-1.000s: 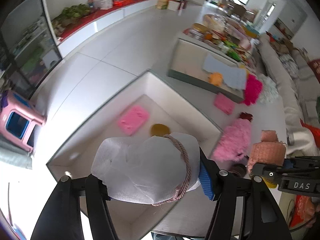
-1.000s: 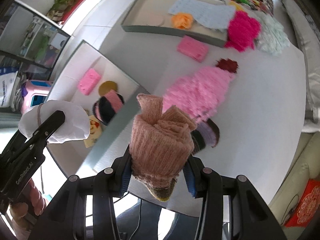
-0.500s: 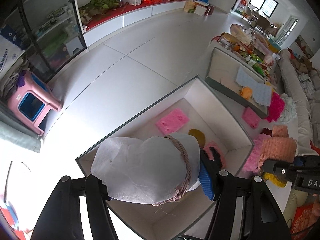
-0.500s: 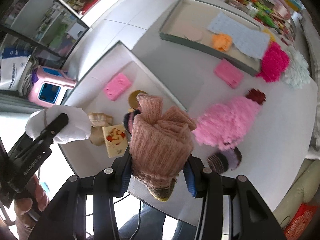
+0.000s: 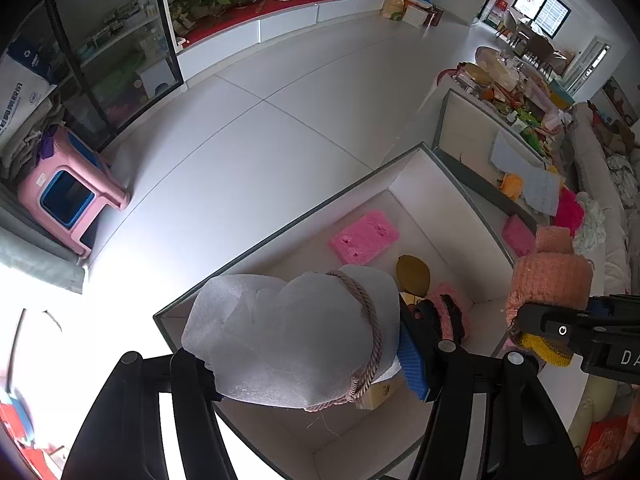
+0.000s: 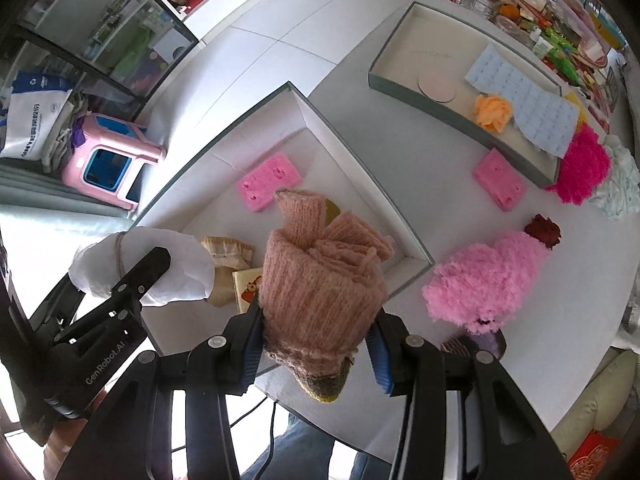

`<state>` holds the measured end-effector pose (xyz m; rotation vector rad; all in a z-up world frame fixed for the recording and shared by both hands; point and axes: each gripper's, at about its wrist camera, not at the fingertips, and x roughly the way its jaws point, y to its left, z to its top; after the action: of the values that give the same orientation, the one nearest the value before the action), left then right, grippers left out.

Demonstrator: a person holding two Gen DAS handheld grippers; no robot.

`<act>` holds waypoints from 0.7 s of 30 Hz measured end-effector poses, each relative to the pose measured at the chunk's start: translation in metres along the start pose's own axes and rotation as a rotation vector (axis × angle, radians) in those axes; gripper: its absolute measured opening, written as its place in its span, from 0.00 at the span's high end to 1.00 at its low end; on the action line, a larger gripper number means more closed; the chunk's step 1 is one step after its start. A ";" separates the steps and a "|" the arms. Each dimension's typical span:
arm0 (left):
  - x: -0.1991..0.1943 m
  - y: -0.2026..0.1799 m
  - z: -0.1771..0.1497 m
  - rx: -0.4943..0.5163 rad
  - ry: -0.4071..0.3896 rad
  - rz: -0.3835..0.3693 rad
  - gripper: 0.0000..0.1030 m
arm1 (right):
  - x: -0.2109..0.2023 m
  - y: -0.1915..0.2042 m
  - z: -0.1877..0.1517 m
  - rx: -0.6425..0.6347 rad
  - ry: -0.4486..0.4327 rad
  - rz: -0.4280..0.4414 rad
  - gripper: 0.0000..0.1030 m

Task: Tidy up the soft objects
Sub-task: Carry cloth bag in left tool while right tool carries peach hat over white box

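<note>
Gripping a white foam bundle (image 5: 288, 332) tied w/ a pink cord (image 5: 370, 328), the left gripper (image 5: 308, 364) is clamping it between both fingers and hanging over the near end of the white tray (image 5: 416, 168). R gripper (image 6: 318, 350) is squeezing a folded peach knit piece (image 6: 320, 280), its yellow-green end (image 6: 326, 388) poking out below the blue pads (image 6: 378, 356); it is hovering over the tray's near corner.

Lying in the tray under the grippers: a beige cloth pouch (image 6: 228, 252), a yellow card w/ red print (image 6: 248, 286), partly hidden, a pink-and-black knit roll (image 5: 446, 316), a brown disc (image 5: 413, 272), then a pink sponge (image 6: 270, 186) farther in.

Sitting on the table (image 6: 580, 280) right of the tray: a fluffy pink item (image 6: 486, 280) w/ a dark red tip (image 6: 543, 230), and a second pink sponge (image 6: 499, 184) beyond it. Farther off, a second tray (image 6: 408, 44) is holding a round pad (image 6: 436, 86), an orange puff (image 6: 493, 112) and a blue dotted sheet (image 6: 524, 112); a hot-pink fluffy item (image 6: 582, 170) is lying at its far end. On the floor to the left, a pink stool (image 5: 68, 196).
</note>
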<state>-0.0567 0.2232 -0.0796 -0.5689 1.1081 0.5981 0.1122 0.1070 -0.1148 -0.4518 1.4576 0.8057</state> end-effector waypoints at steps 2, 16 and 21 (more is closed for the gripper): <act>0.002 0.002 0.000 -0.004 0.003 0.001 0.37 | 0.003 0.002 0.003 0.000 0.003 -0.003 0.52; 0.015 0.008 0.000 -0.010 0.028 0.014 0.37 | 0.014 0.013 0.017 -0.017 0.013 -0.016 0.52; 0.020 0.009 0.000 -0.015 0.036 0.017 0.37 | 0.022 0.017 0.019 -0.028 0.031 -0.024 0.52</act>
<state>-0.0564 0.2324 -0.0989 -0.5857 1.1441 0.6138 0.1115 0.1368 -0.1310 -0.5039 1.4680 0.8039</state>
